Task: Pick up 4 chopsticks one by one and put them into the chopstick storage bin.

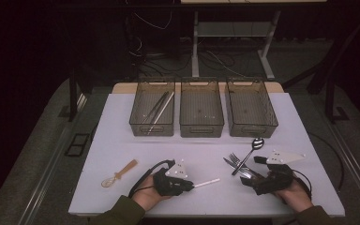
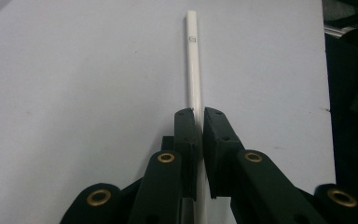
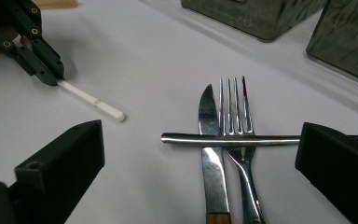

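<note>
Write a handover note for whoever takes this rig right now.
Left hand-held gripper: shut on the white chopstick, low over the table.
Right hand-held gripper: open, jaws either side of the knife, fork and spoon handle, gripping nothing.
The spoon lies across the knife and fork. A wooden scoop lies at front left.
Done: the left bin holds some long utensils. The middle bin and right bin look empty.
Left, probably: bin the chopstick, cutlery and scoop.

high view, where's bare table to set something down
Free: the white tabletop left of the three smoked plastic bins, and the strip between those bins and the grippers. Crowded: front right, where a steel knife, fork and spoon overlap.
</note>
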A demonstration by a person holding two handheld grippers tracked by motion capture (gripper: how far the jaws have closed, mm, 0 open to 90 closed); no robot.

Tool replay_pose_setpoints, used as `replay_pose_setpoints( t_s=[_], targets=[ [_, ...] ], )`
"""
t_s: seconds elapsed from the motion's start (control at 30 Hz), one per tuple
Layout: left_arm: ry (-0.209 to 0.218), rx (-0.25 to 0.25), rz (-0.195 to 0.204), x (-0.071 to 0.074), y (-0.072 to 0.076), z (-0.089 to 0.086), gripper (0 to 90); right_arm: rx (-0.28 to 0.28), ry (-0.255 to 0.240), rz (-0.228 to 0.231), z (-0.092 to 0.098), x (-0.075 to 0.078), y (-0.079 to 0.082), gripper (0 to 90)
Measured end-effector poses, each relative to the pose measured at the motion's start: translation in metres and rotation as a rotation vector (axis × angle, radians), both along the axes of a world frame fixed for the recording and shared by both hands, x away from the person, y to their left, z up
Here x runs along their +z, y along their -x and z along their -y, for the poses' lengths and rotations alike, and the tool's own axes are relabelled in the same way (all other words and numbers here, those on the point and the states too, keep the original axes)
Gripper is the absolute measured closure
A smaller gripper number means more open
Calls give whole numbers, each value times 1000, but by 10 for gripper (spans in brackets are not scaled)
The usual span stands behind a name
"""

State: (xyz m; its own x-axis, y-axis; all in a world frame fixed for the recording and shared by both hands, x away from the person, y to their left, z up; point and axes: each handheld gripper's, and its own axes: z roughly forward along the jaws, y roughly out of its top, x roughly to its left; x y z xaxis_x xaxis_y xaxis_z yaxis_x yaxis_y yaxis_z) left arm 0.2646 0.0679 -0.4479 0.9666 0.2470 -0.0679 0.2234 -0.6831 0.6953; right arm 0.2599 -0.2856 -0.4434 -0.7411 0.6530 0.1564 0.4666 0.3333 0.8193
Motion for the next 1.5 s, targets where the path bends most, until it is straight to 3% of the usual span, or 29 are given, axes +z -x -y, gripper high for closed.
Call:
replay_pose_setpoints(
  t_s=[0.03,0.07,0.43,0.63,0.93,1.23,1.5],
  targets=[
    [-19,-16,5,1,-1,-1,841,0,0,0,0,0,0,15],
    [3,6,-7,0,0,1,841,0,-1,0,0,0,0,15],
    [28,67,-72,8,-9,-2,841,-2,-2,-4,0,1,0,15],
    [14,100,-80,18,-17,-5,841,-2,0,1,0,0,0,15],
    [44,138,-46,43,-36,-13,840,-1,2,-2,0,0,-1,14],
    [65,174,-14,75,-68,-19,841,-2,0,-3,1,0,-1,15],
    [74,226,-11,97,-97,-26,841,-8,-11,-8,1,0,-2,15]
  ],
)
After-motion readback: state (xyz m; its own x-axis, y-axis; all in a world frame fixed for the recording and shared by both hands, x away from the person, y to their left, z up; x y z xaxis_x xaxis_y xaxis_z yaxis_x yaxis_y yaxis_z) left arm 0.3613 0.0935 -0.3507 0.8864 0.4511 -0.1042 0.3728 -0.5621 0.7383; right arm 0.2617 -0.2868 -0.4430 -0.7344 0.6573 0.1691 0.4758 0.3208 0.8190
